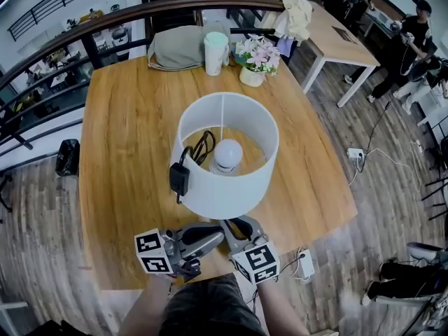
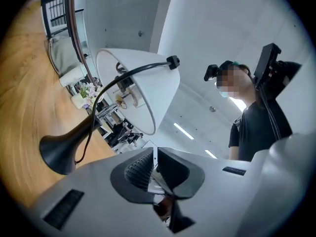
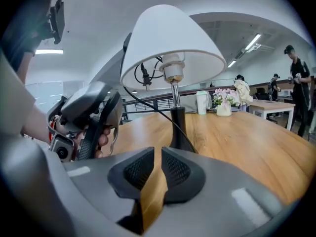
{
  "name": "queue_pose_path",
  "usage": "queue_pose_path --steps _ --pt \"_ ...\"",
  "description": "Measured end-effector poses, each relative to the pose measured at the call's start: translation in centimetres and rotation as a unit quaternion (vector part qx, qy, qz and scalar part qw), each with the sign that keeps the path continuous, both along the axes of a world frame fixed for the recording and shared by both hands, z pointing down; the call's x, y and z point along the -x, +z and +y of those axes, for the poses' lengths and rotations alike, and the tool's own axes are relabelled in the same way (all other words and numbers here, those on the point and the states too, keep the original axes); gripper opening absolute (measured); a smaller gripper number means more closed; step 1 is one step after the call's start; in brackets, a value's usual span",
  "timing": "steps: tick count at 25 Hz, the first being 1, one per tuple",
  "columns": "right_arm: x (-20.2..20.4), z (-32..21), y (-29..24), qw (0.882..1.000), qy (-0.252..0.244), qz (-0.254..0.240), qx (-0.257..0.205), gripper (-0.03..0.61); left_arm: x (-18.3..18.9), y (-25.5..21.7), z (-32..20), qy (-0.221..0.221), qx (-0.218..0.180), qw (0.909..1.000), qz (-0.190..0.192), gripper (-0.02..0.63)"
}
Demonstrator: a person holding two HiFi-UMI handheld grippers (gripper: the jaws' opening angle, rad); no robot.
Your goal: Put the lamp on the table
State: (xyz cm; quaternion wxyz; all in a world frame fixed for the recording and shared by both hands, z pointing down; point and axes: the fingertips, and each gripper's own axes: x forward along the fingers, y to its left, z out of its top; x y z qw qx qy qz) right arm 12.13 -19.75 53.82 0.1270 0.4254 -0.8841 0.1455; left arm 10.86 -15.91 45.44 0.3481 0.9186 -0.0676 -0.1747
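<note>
The lamp stands upright on the wooden table [image 1: 119,138]. Its white shade [image 1: 225,184] is seen from above, with the bulb [image 1: 227,154] inside and a black plug [image 1: 179,177] hanging by the cord at the shade's left side. Its black foot [image 3: 178,130] rests on the wood, and the left gripper view shows that foot [image 2: 61,152] too. My left gripper [image 1: 217,236] is at the table's near edge, below the shade, shut and empty. My right gripper [image 1: 241,225] sits beside it, apart from the lamp. A narrow gap between its jaws holds nothing.
At the table's far edge are a white cup [image 1: 215,52], a pot of flowers [image 1: 255,65] and a grey bag [image 1: 178,46]. A curved railing [image 1: 84,26] runs behind. Another table [image 1: 343,37] and people stand at the right. A power strip [image 1: 304,263] lies on the floor.
</note>
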Motion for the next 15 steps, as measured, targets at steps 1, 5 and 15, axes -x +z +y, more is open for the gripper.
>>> queue_pose_path --steps 1,5,15 --pt "0.0 0.2 -0.1 1.000 0.006 0.001 0.000 0.048 0.3 0.1 0.1 -0.003 0.000 1.0000 -0.006 0.017" --pt "0.0 1.7 -1.2 1.000 0.026 -0.009 -0.012 0.008 1.4 0.6 0.8 -0.026 0.006 0.9991 -0.032 -0.002" --pt "2.6 6.0 -5.0 0.999 0.012 -0.013 -0.045 0.008 4.1 0.5 3.5 -0.072 -0.001 0.9933 -0.090 -0.003"
